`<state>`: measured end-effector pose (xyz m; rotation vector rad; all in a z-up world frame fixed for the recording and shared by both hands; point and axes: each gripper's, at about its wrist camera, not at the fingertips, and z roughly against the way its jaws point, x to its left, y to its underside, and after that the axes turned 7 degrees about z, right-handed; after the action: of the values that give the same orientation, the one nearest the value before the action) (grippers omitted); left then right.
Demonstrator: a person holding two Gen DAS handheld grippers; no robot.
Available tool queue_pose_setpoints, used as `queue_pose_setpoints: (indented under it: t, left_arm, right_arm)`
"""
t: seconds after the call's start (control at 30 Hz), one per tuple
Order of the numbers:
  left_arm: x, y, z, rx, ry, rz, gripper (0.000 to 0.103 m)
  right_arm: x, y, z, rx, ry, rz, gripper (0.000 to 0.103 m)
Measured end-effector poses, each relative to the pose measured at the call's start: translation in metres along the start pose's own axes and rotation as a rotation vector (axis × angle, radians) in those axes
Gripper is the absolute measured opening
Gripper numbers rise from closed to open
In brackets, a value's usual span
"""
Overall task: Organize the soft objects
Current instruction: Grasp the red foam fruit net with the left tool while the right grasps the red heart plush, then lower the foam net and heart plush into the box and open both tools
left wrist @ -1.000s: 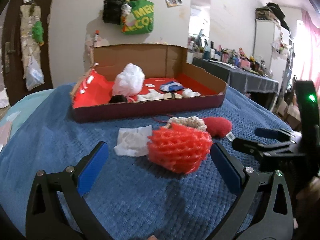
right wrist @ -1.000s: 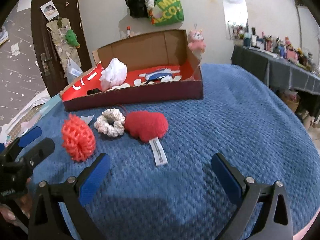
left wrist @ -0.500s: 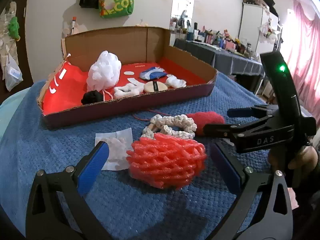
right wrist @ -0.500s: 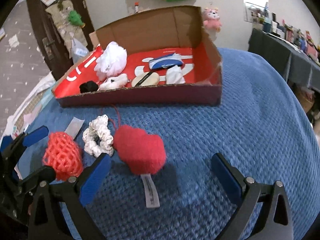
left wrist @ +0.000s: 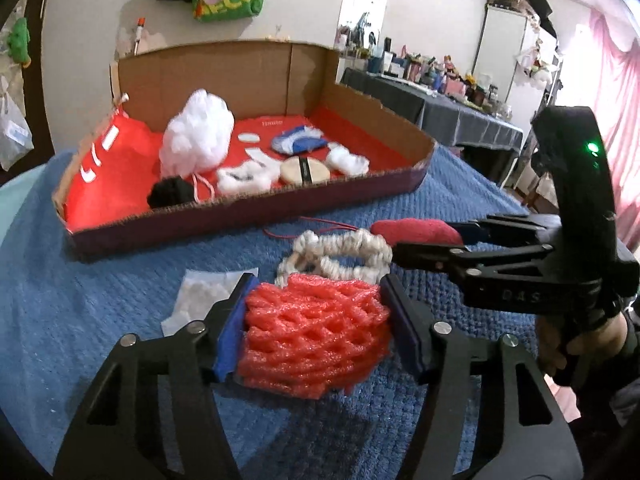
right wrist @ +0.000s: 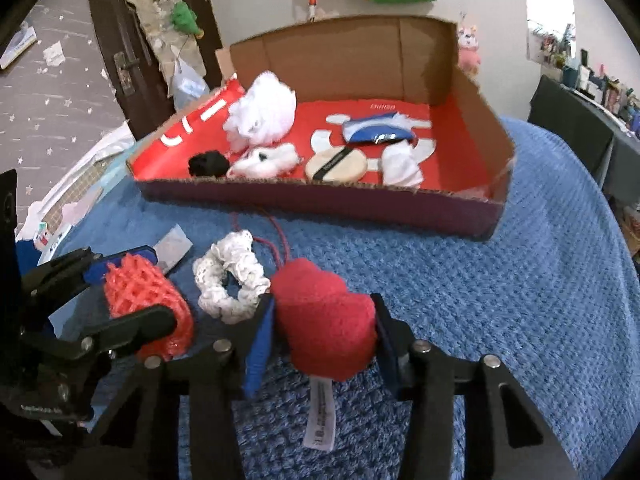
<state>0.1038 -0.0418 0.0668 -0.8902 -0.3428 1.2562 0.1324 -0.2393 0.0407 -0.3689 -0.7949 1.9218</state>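
Red foam net [left wrist: 316, 336], one cream scrunchie [right wrist: 231, 282], one plush heart [right wrist: 326, 330]

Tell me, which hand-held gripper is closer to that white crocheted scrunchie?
It's close; the right looks slightly nearer. The right hand-held gripper, clamping the red plush heart, has a finger beside the scrunchie. The left hand-held gripper, squeezing the red foam net, sits just in front.

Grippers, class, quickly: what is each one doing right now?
Left gripper: has just been closing, now shut on the red foam net.
Right gripper: has just been closing, now shut on the red plush heart.
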Motion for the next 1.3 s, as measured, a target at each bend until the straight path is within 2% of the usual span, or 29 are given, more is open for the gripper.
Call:
queue_pose_setpoints:
  t: [0.2,0.3,0.97,1.1,1.3]
  left_arm:
    - [0.001,-0.011,0.019,-0.065,-0.004,-0.006,0.060]
    - [0.003,-0.014,0.023,-0.084,-0.013,-0.010,0.060]
    - [0.015,-0.017,0.030,-0.095,-0.027,0.005,0.060]
    - [0.014,-0.027,0.033,-0.105,-0.010,0.000,0.060]
    - [0.016,-0.067,0.035,-0.132,0.028,-0.023,0.060]
  right_arm:
    - [0.006,0.001,0.039,-0.111,0.030,-0.035,0.048]
    - [0.009,-0.001,0.052,-0.139,0.040,-0.038,0.048]
    - [0.015,0.000,0.057,-0.157,0.032,-0.054,0.048]
    - [0.014,-0.003,0.064,-0.183,0.021,-0.059,0.048]
    - [0.009,-0.028,0.082,-0.244,0.025,-0.050,0.048]
